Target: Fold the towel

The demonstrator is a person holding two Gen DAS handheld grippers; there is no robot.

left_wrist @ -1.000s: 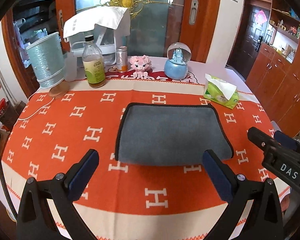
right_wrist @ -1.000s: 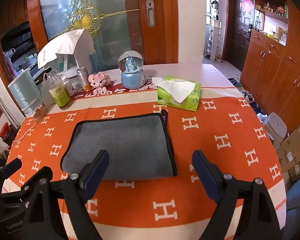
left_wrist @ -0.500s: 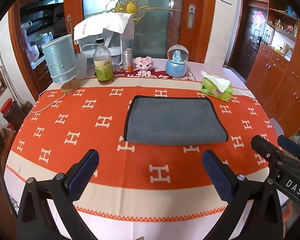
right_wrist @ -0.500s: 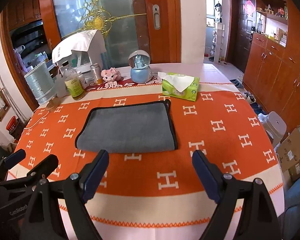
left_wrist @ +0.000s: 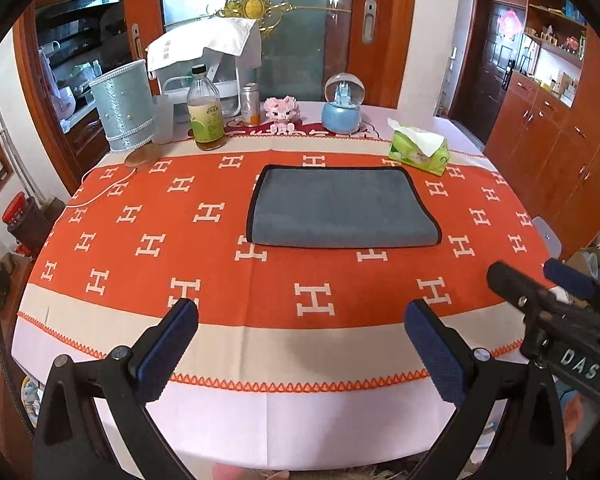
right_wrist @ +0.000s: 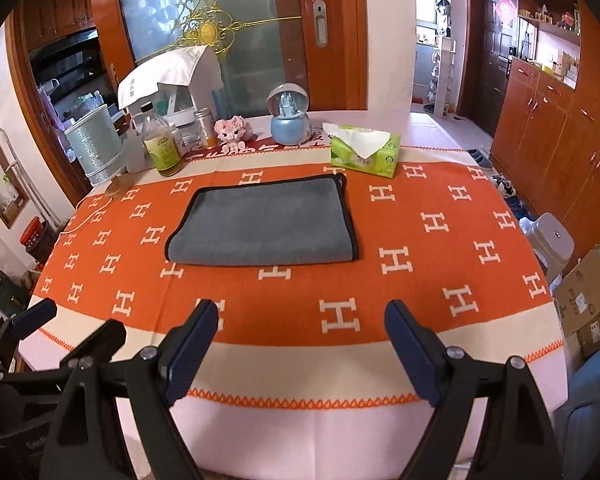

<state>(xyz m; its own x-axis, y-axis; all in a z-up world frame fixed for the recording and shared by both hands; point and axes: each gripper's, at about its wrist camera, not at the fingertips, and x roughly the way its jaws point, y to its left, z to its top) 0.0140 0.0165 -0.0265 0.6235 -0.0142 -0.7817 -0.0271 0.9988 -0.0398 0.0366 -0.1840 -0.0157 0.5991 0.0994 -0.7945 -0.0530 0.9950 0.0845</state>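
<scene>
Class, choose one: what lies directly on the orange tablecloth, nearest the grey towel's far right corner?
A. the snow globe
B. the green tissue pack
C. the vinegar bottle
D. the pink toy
B: the green tissue pack sits just beyond the far right corner of the grey towel; the other items stand further back.

The left gripper [left_wrist: 300,320] hangs with jaws spread wide (nothing between them). The right gripper [right_wrist: 302,318] is likewise agape, level alongside.

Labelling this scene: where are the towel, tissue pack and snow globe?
towel [left_wrist: 342,208], left wrist view, middle of the grey top layer
tissue pack [right_wrist: 366,156], right wrist view, green front face
snow globe [right_wrist: 289,114], right wrist view, glass dome
</scene>
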